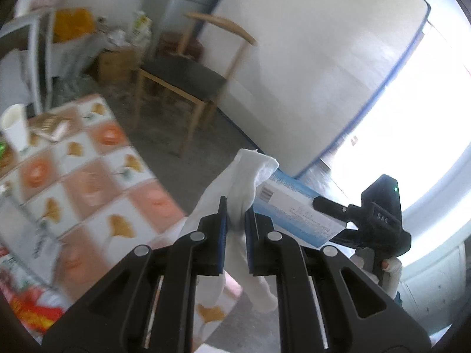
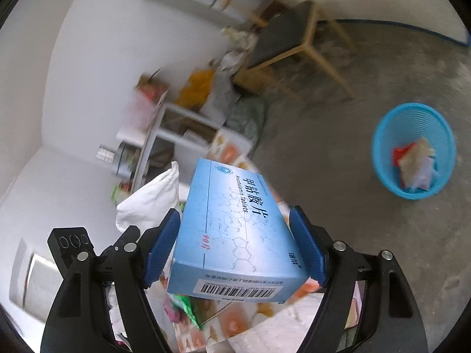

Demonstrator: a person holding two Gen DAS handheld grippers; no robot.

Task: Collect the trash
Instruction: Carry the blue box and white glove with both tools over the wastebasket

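We have our left gripper (image 1: 235,220) pinched tight on a crumpled white tissue (image 1: 250,176), which droops below the pads. Our right gripper (image 2: 235,247) clamps a blue tablet box (image 2: 238,229) across its width, jaws wide around it. Both hang just off the corner of the patterned table (image 1: 88,182). A blue waste basket (image 2: 412,150) stands on the concrete floor (image 2: 323,147), apparently holding some wrappers.

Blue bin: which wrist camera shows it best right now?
The right wrist view. The blue bin stands in full on the concrete floor, with wrappers visible inside, beyond the tablet box clamped in the right gripper. The left wrist view does not show the bin at all.
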